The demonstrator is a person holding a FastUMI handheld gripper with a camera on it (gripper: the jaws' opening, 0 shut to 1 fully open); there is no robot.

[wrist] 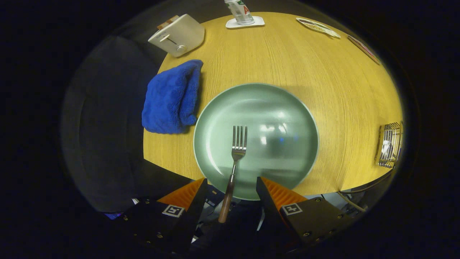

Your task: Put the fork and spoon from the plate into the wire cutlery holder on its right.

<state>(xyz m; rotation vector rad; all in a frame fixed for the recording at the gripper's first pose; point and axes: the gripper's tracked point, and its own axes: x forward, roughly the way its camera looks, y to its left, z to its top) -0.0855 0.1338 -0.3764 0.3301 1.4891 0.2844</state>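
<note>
A pale green plate lies on the round wooden table just ahead of my fingers. On it rests a fork, its tines pointing away from me. Its brown handle reaches back over the plate's near rim and into the gap between my fingers. My gripper is open, with both fingertips well clear of the handle on either side. The wire cutlery holder stands far off to the right of the plate, near the table's edge. Something shiny shows inside it, too small to tell what.
A folded blue towel lies left of the plate, touching its rim. Beyond it stands a white toaster. A can on a white coaster and flat mats sit at the table's far edge. The table's near edge runs under the plate.
</note>
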